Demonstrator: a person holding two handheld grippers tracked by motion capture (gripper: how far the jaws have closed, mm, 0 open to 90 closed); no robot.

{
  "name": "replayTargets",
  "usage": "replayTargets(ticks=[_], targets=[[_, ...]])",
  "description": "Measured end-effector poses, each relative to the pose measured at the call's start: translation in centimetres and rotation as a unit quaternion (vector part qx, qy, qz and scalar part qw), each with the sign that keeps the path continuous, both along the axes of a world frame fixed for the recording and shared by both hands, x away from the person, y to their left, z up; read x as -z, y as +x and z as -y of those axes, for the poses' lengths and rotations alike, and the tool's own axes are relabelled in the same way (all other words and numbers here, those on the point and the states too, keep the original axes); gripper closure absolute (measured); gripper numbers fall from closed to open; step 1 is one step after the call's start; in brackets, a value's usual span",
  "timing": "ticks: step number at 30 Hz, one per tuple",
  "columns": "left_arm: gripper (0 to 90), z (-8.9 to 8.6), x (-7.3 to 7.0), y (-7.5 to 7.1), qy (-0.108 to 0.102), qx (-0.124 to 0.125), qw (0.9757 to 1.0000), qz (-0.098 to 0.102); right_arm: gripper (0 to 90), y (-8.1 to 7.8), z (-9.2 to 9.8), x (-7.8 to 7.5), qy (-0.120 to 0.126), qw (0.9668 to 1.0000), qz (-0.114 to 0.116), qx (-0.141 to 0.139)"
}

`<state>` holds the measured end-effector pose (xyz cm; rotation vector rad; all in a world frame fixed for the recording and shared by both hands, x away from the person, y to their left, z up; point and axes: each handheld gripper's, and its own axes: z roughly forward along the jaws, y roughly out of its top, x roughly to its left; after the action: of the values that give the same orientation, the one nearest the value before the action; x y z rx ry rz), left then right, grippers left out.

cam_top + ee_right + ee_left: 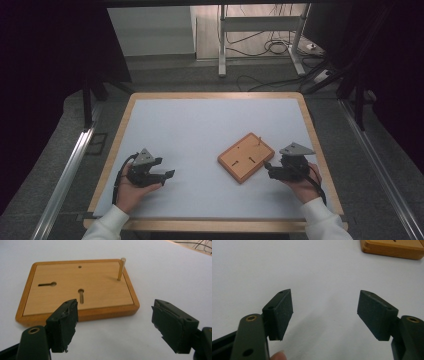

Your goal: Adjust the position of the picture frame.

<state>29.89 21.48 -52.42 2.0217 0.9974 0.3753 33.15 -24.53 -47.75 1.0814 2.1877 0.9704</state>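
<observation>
- Wooden board [246,157] is lying flat on the white counter [200,130], right of centre in the high view, turned at an angle to the counter's edges.
- A thin peg [121,269] is standing upright near one corner of the board; two keyhole slots and a small round hole are showing in its pale top face.
- The right gripper [270,168] is sitting in the person's hand at the lower right, just beside the board's edge, with its fingers [62,325] spread wide apart and holding nothing.
- The left gripper [162,169] is resting in the other hand at the lower left, well apart from the board; its fingers [279,313] are also standing open and empty over bare counter.
- A corner of the board is peeking in at the upper right of the left gripper view.
</observation>
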Motion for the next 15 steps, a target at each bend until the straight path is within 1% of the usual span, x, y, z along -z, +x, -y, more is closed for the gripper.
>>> replayTargets(ticks=[2, 3, 4, 6, 7, 8, 10, 11, 12, 13, 15], targets=[[28.2, 0.0, 0.0, 0.0, -0.002, 0.001, 1.0000, 0.000, 23.9, 0.8, -0.7, 0.0, -0.009, 0.9999, 0.007, 0.000], [28.2, 0.0, 0.0, 0.0, -0.002, 0.001, 1.0000, 0.000, 23.9, 0.8, -0.7, 0.0, -0.009, 0.9999, 0.007, 0.000], [28.2, 0.0, 0.0, 0.0, -0.002, 0.001, 1.0000, -0.001, 25.5, 1.5, -1.1, 0.1, -0.012, 0.9999, 0.005, -0.001], [28.2, 0.1, 0.0, 0.0, -0.001, 0.002, 1.0000, -0.002, 28.5, 2.3, -1.6, 0.2, -0.016, 0.9999, 0.006, 0.001], [28.2, 0.1, 0.0, 0.0, -0.001, 0.002, 1.0000, -0.002, 28.5, 2.3, -1.6, 0.2, -0.016, 0.9999, 0.006, 0.001], [28.2, 0.1, 0.0, -0.1, 0.000, 0.003, 1.0000, -0.002, 32.0, 3.2, -2.0, 0.4, -0.012, 0.9999, 0.000, -0.003], [28.2, 0.1, 0.0, 0.0, 0.001, 0.003, 1.0000, -0.002, 34.3, 4.1, -2.4, 0.5, -0.014, 0.9999, -0.005, -0.007], [28.2, 0.1, 0.0, 0.0, 0.001, 0.003, 1.0000, -0.002, 34.3, 4.1, -2.4, 0.5, -0.014, 0.9999, -0.005, -0.007], [28.2, 0.1, 0.0, 0.0, 0.001, 0.004, 1.0000, -0.002, 35.4, 4.4, -2.5, 0.6, -0.014, 0.9999, -0.007, -0.008], [28.2, 0.0, 0.0, 0.0, 0.001, 0.003, 1.0000, -0.002, 36.4, 5.2, -2.9, 0.8, -0.014, 0.9998, -0.011, -0.008], [28.2, 0.0, 0.0, 0.0, 0.001, 0.003, 1.0000, -0.002, 37.0, 5.5, -3.0, 0.9, -0.016, 0.9998, -0.011, -0.006]])
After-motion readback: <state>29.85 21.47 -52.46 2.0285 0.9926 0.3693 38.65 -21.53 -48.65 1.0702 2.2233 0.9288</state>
